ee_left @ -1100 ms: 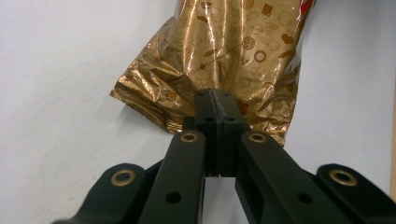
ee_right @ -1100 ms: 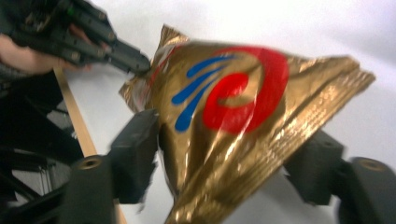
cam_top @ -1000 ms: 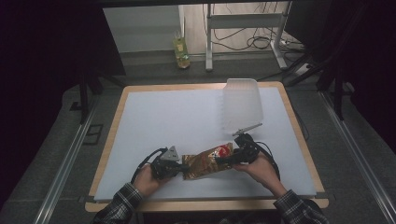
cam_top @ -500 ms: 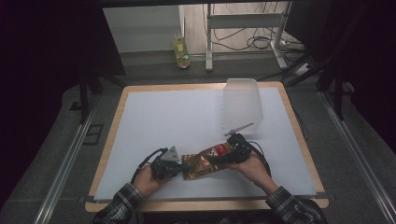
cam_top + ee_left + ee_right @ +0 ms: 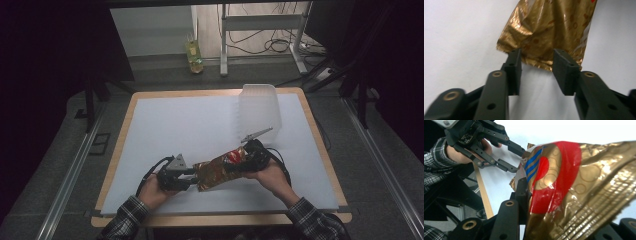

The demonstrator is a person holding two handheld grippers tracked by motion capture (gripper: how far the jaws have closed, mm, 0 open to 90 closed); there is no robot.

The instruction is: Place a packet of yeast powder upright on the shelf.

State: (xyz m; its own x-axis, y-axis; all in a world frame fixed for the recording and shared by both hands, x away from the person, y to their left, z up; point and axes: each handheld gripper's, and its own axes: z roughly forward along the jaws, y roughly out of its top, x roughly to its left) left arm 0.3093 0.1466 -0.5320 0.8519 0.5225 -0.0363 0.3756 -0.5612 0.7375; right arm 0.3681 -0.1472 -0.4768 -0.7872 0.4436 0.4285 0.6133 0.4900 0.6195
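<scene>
A gold foil snack bag [image 5: 220,171] with a red and blue emblem lies near the table's front edge, stretched between both grippers. My left gripper [image 5: 192,175] is open. Its jaws have just been opening, and the bag's crimped end [image 5: 549,30] sits at its tips [image 5: 536,56] with the pads off it. My right gripper [image 5: 245,162] is shut on the bag's other end. Its jaws have just been closing, and the foil [image 5: 579,182] is bunched between them [image 5: 564,202]. Across the bag, the left gripper [image 5: 517,158] stands with its fingers spread.
A translucent plastic container [image 5: 259,112] stands on the white mat [image 5: 185,125] behind the right gripper, with a thin metal piece leaning by it. A green bottle [image 5: 194,52] is on the floor beyond the table. The wooden table edge [image 5: 220,219] runs just in front of the hands.
The right gripper shifted slightly left and closed on the bag's right end, which now sits bunched and raised. The left gripper's jaws spread off the bag's left end.
</scene>
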